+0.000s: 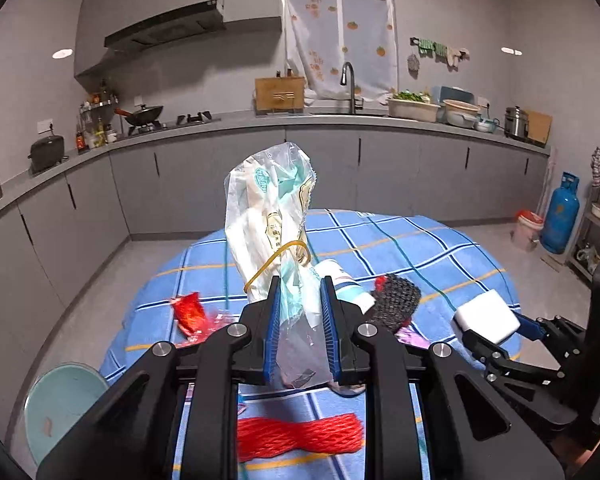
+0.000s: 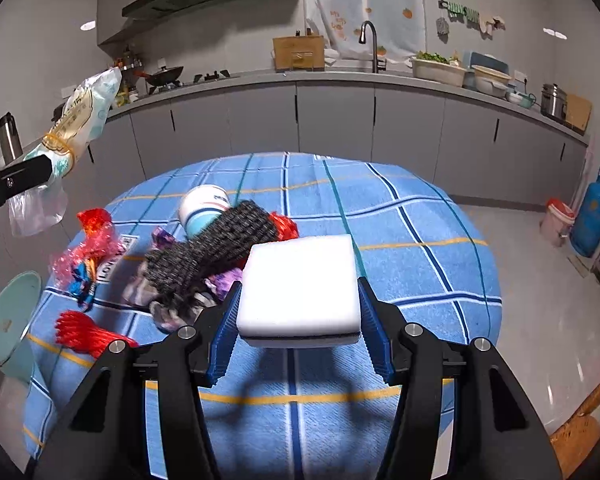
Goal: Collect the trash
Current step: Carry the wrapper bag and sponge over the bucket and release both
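Observation:
My left gripper (image 1: 300, 320) is shut on a clear plastic bag (image 1: 274, 216) with white and teal print and a yellow rubber band, held upright above the table; it also shows in the right wrist view (image 2: 80, 120). My right gripper (image 2: 300, 316) is shut on a white sponge block (image 2: 300, 284), also seen in the left wrist view (image 1: 486, 316). On the blue checked tablecloth (image 2: 400, 220) lie a black foam net (image 2: 216, 248), a white cup (image 2: 202, 206), red wrappers (image 2: 94, 236) and a red foam net (image 1: 298, 436).
A teal stool (image 1: 62, 404) stands left of the table. Grey kitchen cabinets (image 1: 320, 168) run along the back. A blue gas cylinder (image 1: 562, 216) and a bucket (image 1: 526, 230) stand at the right wall.

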